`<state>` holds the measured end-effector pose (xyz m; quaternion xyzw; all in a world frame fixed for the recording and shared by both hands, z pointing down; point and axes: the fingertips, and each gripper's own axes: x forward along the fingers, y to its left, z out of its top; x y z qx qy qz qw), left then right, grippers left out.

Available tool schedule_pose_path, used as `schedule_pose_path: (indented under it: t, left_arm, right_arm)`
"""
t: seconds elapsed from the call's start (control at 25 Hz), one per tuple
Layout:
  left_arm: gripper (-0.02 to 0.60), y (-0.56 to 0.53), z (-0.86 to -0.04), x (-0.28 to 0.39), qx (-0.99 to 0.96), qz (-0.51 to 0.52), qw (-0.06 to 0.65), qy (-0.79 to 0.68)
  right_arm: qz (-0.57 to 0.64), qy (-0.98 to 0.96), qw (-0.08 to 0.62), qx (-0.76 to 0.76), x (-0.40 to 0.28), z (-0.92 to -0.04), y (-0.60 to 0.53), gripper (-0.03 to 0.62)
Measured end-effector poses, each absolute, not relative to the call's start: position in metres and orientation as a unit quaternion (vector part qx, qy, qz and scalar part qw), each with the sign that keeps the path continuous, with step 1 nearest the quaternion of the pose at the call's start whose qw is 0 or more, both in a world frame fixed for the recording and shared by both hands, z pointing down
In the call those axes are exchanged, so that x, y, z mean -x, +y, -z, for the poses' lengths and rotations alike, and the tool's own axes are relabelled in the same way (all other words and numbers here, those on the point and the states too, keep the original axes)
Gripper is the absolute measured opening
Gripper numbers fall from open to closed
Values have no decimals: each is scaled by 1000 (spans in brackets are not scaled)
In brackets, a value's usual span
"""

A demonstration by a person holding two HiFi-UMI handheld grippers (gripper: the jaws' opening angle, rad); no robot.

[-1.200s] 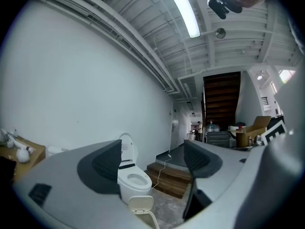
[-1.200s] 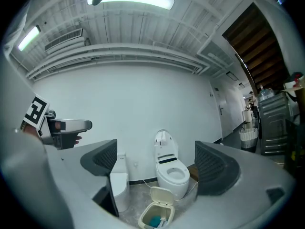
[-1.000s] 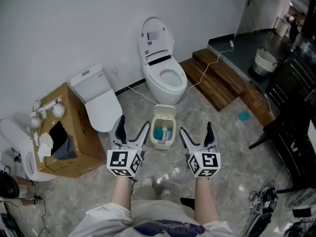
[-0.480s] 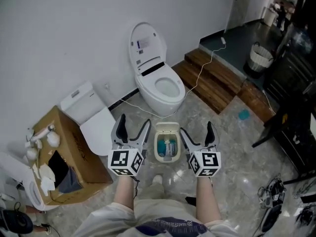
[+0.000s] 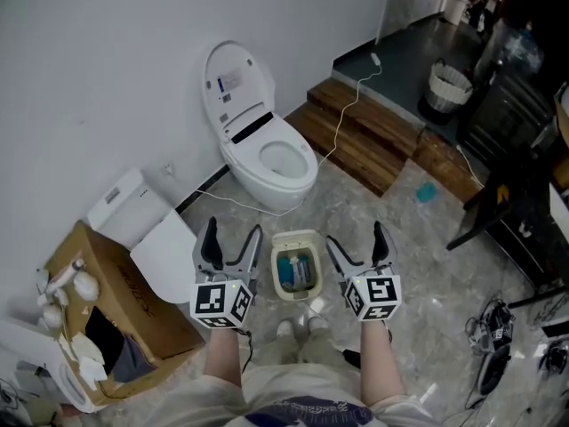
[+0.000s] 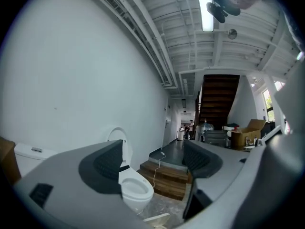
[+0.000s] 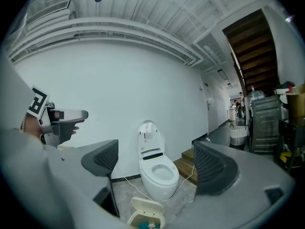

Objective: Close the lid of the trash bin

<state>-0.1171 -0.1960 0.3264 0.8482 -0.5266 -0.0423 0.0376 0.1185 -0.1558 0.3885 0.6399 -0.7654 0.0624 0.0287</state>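
A small cream trash bin (image 5: 293,274) stands on the marble floor just ahead of the person's feet, its lid (image 5: 294,240) tipped back and blue rubbish showing inside. In the right gripper view the bin (image 7: 145,219) sits low between the jaws with its lid (image 7: 147,206) raised. Only the lid's edge (image 6: 156,220) shows in the left gripper view. My left gripper (image 5: 229,241) hovers open to the left of the bin, and my right gripper (image 5: 357,245) hovers open to its right. Both are well above it and hold nothing.
A white toilet (image 5: 258,145) with its seat lid up stands against the wall behind the bin, a cable (image 5: 333,140) trailing past it. A second toilet (image 5: 147,229) and a cardboard box (image 5: 107,327) lie left. Wooden steps (image 5: 373,140) rise at right, with dark furniture (image 5: 520,212) beyond.
The head view has swung and the person has stepped closer: the bin now lies nearer the feet, between the two grippers. Both grippers stay open and level.
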Motion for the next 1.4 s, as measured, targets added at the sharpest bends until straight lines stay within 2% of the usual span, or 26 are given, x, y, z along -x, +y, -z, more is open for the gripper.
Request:
schedule_pose_path:
  t: [0.2, 0.32, 0.6, 0.76, 0.92, 1.16, 1.4]
  left_arm:
    - [388, -205, -330, 127, -832, 39, 35, -552]
    - [388, -206, -333, 128, -827, 32, 35, -560]
    - [388, -212, -342, 124, -817, 18, 40, -575]
    - [388, -215, -350, 114, -808, 11, 46, -587]
    - [388, -218, -356, 111, -798, 5, 46, -601]
    - [388, -222, -375, 119, -770, -15, 58, -635]
    - [388, -225, -394, 142, -744, -31, 61, -665]
  right_arm:
    - [-66, -781, 61, -618, -132, -407, -175, 460]
    - [-57, -807, 103, -578, -127, -425, -190, 443]
    - [-14, -864, 261, -430, -96, -501, -230, 415]
    - [4, -874, 362, -324, -82, -568, -243, 369]
    - [22, -871, 447, -203, -61, -633, -249, 365]
    - [-13, -858, 503, -104, -34, -713, -264, 351]
    - [-42, -839, 539, -66, -15, -772, -278, 357]
